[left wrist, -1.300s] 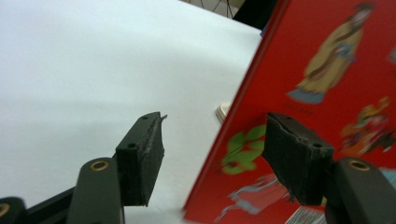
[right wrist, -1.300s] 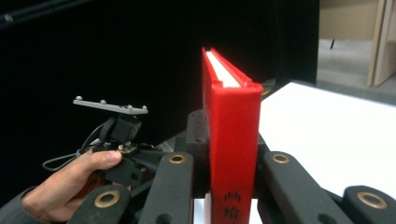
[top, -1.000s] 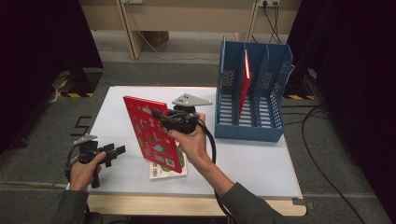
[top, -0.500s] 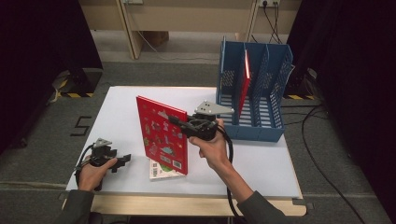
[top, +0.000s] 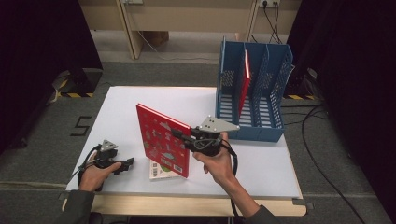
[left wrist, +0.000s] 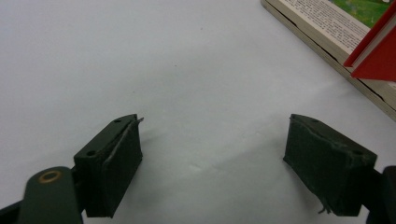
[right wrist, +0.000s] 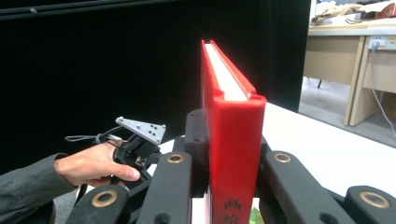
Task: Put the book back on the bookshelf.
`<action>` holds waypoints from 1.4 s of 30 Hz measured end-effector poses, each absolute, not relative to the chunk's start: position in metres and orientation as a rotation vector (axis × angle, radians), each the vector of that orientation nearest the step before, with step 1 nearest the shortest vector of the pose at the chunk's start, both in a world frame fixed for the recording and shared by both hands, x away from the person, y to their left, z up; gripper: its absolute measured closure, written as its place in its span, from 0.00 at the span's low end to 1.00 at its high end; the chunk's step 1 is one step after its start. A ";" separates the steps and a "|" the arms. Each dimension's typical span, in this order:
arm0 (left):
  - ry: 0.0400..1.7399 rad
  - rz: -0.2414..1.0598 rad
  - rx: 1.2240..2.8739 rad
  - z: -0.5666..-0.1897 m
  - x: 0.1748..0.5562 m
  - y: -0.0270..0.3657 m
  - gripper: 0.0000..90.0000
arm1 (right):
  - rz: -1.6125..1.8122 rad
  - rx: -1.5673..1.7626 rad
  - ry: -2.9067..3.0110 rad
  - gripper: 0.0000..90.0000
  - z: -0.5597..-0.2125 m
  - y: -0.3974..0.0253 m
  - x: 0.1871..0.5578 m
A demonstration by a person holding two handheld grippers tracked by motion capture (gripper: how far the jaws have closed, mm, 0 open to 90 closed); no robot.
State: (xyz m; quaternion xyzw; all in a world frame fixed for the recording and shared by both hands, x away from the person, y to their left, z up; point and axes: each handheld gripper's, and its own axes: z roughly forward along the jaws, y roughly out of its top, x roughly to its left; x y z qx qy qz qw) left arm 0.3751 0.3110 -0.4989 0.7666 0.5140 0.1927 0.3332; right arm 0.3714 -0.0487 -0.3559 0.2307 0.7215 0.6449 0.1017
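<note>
A red hardcover book [top: 162, 139] stands upright above the white table [top: 140, 100], its spine [right wrist: 231, 140] clamped between the jaws of my right gripper [top: 180, 136], which is shut on it. Under it lies a second book [top: 163, 170] flat on the table, its page edges [left wrist: 322, 37] also in the left gripper view. My left gripper [top: 128, 163] rests low near the table's front left, open, with bare table between its pads [left wrist: 116, 158]. A blue file rack [top: 252, 93] stands at the back right with another red book [top: 244, 81] upright in it.
The table's front edge runs just below both hands. Black curtains close off both sides. A cable [top: 322, 154] trails on the floor to the right of the table. A wooden desk [right wrist: 355, 60] stands behind.
My right gripper has swung the red book from tilted to upright and shifted it toward the rack. My left gripper has slid right along the front edge.
</note>
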 end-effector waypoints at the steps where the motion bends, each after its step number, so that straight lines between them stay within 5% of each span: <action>1: 1.344 0.504 2.003 -0.499 0.375 0.311 0.20 | 1.914 0.679 2.120 0.87 -0.357 -0.048 0.371; 42: 1.343 0.503 2.005 -0.499 0.375 0.311 0.19 | 1.858 0.717 2.192 0.83 -0.429 -0.017 0.366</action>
